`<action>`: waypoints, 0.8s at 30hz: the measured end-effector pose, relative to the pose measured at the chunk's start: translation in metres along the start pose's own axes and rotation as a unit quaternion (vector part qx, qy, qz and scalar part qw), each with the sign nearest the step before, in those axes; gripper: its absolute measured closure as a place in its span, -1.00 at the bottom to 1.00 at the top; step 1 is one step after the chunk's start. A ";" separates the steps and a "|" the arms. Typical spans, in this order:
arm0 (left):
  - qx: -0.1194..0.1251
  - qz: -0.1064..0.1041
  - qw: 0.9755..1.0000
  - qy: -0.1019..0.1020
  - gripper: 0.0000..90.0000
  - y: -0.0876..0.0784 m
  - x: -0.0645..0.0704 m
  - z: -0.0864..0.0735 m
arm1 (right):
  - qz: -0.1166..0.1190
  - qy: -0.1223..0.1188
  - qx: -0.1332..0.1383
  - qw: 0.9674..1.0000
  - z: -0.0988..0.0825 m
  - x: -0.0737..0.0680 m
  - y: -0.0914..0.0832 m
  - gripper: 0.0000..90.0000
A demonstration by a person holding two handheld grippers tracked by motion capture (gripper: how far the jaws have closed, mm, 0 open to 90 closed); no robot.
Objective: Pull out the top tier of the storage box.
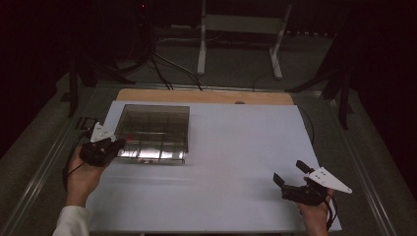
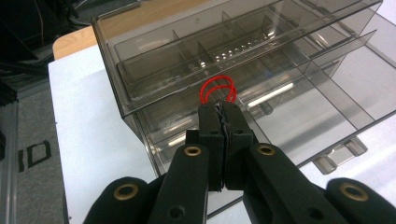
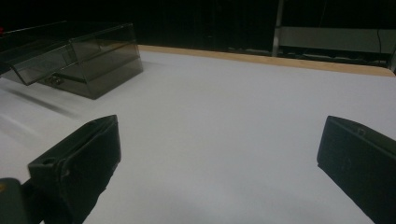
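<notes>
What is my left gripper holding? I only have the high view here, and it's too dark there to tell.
Observer: The left gripper is shut on a red rubber band, looped above its tips.
Operator: Where's the band relative to the box?
Observer: Right at the smoky clear organizer box, by its raised lid's edge.
Operator: And the right gripper?
Observer: The right gripper stands open over bare white table.

Each black hand-held gripper (image 1: 119,144) carries a grey three-cornered plate (image 1: 102,132), brass-ringed screw holes (image 2: 192,150) and a white sleeve (image 1: 73,220).
</notes>
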State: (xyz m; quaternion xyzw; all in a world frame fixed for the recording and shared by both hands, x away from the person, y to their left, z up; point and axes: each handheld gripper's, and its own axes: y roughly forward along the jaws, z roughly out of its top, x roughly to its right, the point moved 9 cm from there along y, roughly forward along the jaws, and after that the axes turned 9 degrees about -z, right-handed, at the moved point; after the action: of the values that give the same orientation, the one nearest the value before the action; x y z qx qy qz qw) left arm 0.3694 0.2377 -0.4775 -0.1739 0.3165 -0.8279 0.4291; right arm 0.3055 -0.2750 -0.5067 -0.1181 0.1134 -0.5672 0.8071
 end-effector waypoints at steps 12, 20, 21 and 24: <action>-0.019 0.007 1.000 -0.008 1.00 0.008 -0.008 -0.009 | 0.000 0.000 0.000 1.000 0.000 0.000 0.000 -1.00; -0.031 0.008 0.999 -0.017 1.00 0.011 -0.012 -0.016 | 0.000 -0.001 0.000 1.000 0.000 0.000 0.000 -1.00; -0.034 0.008 0.999 -0.018 1.00 0.011 -0.012 -0.017 | 0.000 -0.001 -0.001 1.000 0.000 0.000 0.000 -1.00; -0.040 0.008 0.999 -0.019 1.00 0.012 -0.013 -0.018 | 0.000 -0.001 -0.001 1.000 0.000 0.000 0.001 -1.00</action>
State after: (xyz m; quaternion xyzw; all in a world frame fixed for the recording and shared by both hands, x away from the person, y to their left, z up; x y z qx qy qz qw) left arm 0.3738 0.2498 -0.4997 -0.2038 0.3425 -0.8080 0.4339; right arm 0.3059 -0.2746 -0.5072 -0.1193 0.1134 -0.5666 0.8074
